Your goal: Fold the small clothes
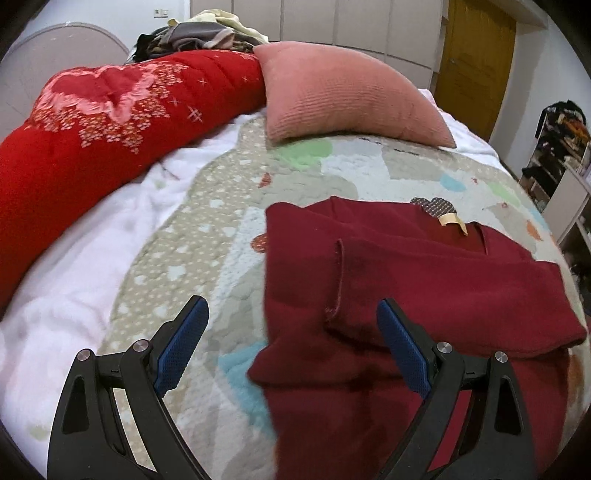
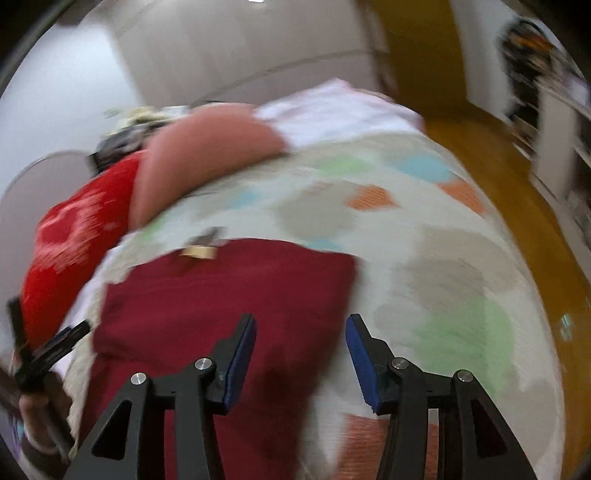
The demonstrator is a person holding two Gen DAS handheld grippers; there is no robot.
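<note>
A dark red knitted top [image 1: 424, 280] lies partly folded on the patchwork bedspread [image 1: 221, 229], one sleeve laid across its body and a tan neck label [image 1: 452, 221] at the far edge. My left gripper [image 1: 291, 308] hovers open above the top's left edge, nothing between its blue pads. In the blurred right wrist view the same top [image 2: 229, 295] fills the lower left. My right gripper [image 2: 301, 319] stands open over its right edge, and no cloth is pinched. The left gripper [image 2: 46, 321], held by a hand, shows at the far left there.
A pink pillow [image 1: 343, 92] and a rolled red quilt [image 1: 92, 122] lie at the head of the bed, with a heap of clothes [image 1: 207, 33] behind. A brown door [image 1: 476, 62] and a cluttered shelf rack [image 1: 565, 147] stand to the right, beyond the bed's edge.
</note>
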